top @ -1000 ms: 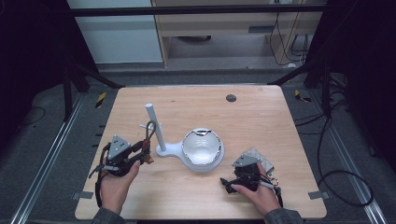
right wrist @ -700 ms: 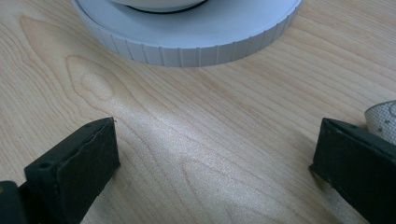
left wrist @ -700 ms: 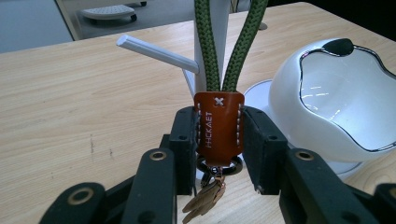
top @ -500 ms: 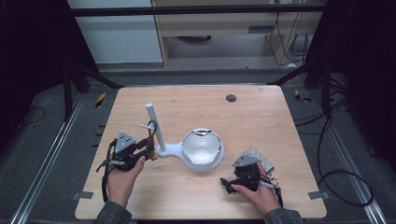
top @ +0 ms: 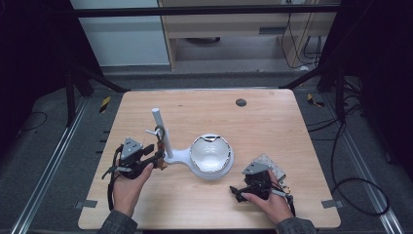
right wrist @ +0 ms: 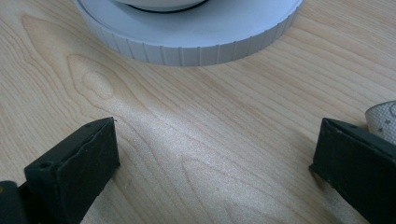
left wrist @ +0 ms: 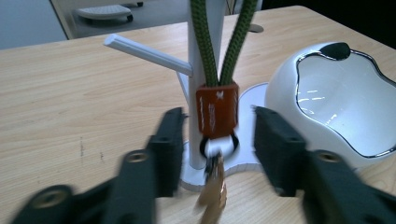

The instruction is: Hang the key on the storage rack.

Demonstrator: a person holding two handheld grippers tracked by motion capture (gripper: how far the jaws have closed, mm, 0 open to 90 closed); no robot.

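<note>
A white stand [top: 162, 131] rises from a base that also carries a glossy white bowl [top: 210, 155]. A keychain [top: 159, 135] hangs from the stand by its green cord [left wrist: 205, 42]. Its orange tab [left wrist: 217, 109] and blurred key [left wrist: 212, 191] dangle below. My left gripper [top: 157, 158] is just left of the stand, and its jaws have just been opening. In the left gripper view the tab hangs between the left gripper's [left wrist: 219, 128] pads, clear of both. My right gripper [top: 236, 191] rests open on the table, and the right gripper view shows bare wood between its [right wrist: 215, 154] pads.
The wooden table [top: 253, 126] has a dark round hole [top: 240, 102] near its far edge. A grey patterned object [top: 269, 163] lies behind the right hand. The ribbed rim of the bowl's base [right wrist: 196, 51] is just ahead of the right jaws. A side peg [left wrist: 144, 53] juts from the post.
The left gripper has edged a little toward the stand and its jaws have parted off the keychain. The right hand has stayed put.
</note>
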